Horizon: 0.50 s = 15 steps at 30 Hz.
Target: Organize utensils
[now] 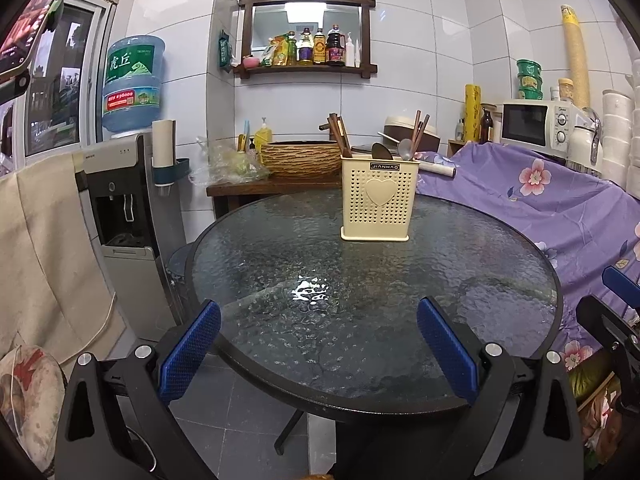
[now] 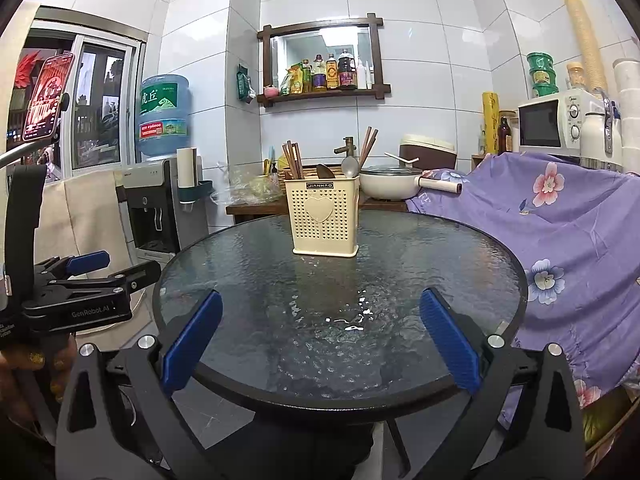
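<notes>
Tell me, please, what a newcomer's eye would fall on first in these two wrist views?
Most likely the cream utensil holder with a heart on its front, standing alone toward the far side of the round glass table, with chopsticks and spoons sticking out of it. Next come the blue-padded left gripper and right gripper, both open and empty over the near rim. The purple floral cloth on the right also stands out.

Utensil holder (image 2: 325, 220): one, cream, perforated, on the round glass bench (image 2: 460, 280). Spoons in it: two, one dark (image 2: 323, 171), one metal (image 2: 351, 167). Chopsticks: two bundles, left (image 2: 292, 160) and right (image 2: 367, 146); sticks too crowded to count. Grippers: two, left gripper (image 1: 318, 340) and right gripper (image 2: 320, 332).
</notes>
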### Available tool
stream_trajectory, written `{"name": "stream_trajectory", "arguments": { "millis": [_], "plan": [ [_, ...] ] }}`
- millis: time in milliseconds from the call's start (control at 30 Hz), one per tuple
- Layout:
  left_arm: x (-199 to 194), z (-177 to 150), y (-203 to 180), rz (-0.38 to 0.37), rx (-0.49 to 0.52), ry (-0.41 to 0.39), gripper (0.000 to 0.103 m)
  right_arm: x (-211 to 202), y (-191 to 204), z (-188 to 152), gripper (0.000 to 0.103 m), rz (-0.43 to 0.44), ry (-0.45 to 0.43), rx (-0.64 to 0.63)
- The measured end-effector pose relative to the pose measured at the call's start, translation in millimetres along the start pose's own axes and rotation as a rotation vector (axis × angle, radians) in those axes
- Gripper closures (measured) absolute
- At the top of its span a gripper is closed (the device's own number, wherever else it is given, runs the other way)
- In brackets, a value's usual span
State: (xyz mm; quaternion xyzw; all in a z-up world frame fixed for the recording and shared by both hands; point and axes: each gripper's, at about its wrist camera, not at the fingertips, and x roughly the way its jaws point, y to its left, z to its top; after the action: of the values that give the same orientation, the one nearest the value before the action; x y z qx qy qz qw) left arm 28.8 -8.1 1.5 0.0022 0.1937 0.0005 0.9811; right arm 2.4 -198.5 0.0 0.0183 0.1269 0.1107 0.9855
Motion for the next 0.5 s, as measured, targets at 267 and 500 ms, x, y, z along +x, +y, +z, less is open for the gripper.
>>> {"name": "stream_trajectory", "arguments": {
  "millis": [267,500],
  "plan": [
    [-1.6,-1.0,1.4,0.011,-0.004,-0.005,0.006,-0.3,1.1,-1.0,0.006,0.001,0.001,0.001],
    [-2.1,-0.4,3.2,0.005,-0.016,0.002,0.006,0.0,3.0,-3.0,0.006,0.004,0.003,0.001]
  ]
}}
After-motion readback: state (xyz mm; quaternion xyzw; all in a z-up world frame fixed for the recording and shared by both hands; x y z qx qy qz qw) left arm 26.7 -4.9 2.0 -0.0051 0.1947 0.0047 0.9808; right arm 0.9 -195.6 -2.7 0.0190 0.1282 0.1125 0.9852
